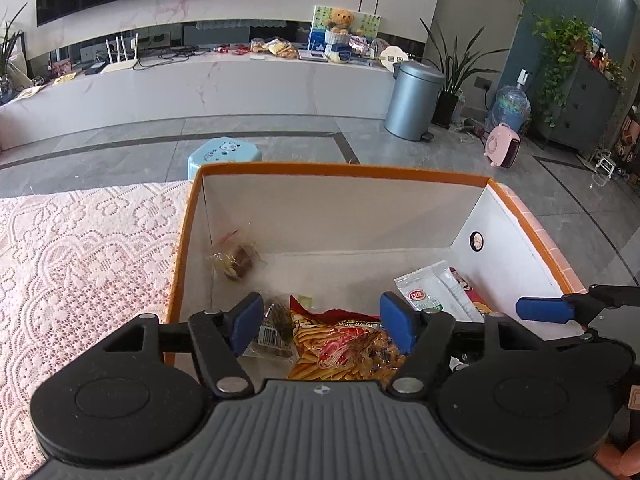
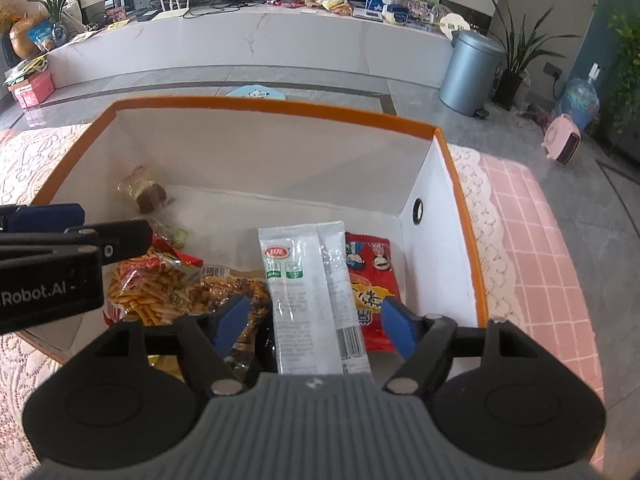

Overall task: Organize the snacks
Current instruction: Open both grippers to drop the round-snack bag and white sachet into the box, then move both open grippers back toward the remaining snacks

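Note:
An orange-rimmed box (image 1: 344,169) with white walls holds several snacks; it also shows in the right wrist view (image 2: 280,105). My left gripper (image 1: 322,326) is open and empty above a bag of yellow snack sticks (image 1: 340,356) and a small dark packet (image 1: 272,332). A clear-wrapped cake (image 1: 236,258) lies at the box's far left. My right gripper (image 2: 314,326) is open and empty above a white sachet (image 2: 304,296), which lies on a red packet (image 2: 370,276) and beside the stick bag (image 2: 160,288). The white sachet (image 1: 436,292) shows at right in the left view.
The box stands on a pink lace cloth (image 1: 80,264). Beyond it on the grey floor are a blue stool (image 1: 224,156), a grey bin (image 1: 414,100) and a pink heater (image 1: 502,146). A white counter (image 1: 200,80) runs along the back wall.

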